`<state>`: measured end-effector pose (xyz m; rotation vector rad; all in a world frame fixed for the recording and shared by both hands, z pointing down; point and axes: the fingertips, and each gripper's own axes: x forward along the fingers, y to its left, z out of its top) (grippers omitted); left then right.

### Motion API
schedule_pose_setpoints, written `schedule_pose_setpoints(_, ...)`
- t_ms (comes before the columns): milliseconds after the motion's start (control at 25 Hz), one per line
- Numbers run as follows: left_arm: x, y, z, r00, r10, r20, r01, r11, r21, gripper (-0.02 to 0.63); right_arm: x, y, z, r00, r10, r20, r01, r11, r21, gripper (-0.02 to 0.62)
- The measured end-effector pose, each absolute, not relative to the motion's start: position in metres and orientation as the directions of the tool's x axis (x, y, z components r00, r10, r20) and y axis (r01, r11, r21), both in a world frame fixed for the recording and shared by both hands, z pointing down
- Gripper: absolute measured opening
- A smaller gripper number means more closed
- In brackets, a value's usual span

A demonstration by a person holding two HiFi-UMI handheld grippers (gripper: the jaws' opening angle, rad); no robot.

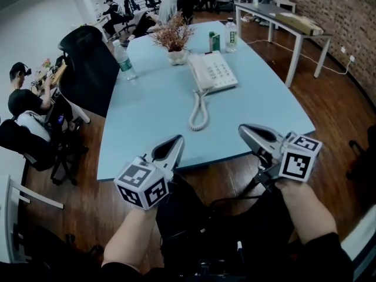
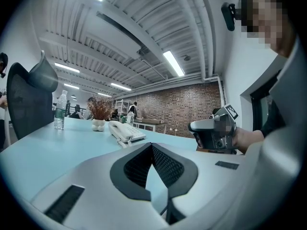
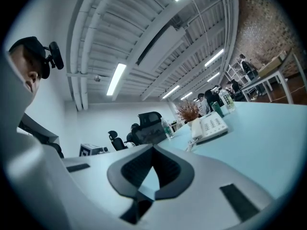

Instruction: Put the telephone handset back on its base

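- Open-plan office: big pale-blue rounded meeting table just ahead of left gripper and right gripper.
- White corded desk telephone on that table, further ahead of right gripper.
- Black mesh swivel office chair ahead-left of left gripper; seated people at desks beyond it.
- Red brick wall far right of right gripper; bare ribbed ceiling with white strip lights overhead.

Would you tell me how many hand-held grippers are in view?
2. The left hand-held gripper hovers before the table's near edge; the right hand-held gripper is beside it, to its right.
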<state>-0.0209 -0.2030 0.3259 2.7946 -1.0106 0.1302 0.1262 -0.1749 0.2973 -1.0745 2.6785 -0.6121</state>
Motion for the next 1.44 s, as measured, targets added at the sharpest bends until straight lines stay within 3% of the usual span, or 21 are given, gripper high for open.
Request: schedule_pose_setpoints(1440, -0.015, -0.203, 0.337, 0.769, -0.619, 0.158, -0.639, -0.757, 0.141, -0.005, 0.123, -0.177, 0.308, -0.728, -0.686, 0.013, -0.621, 0.651, -0.436, 0.009)
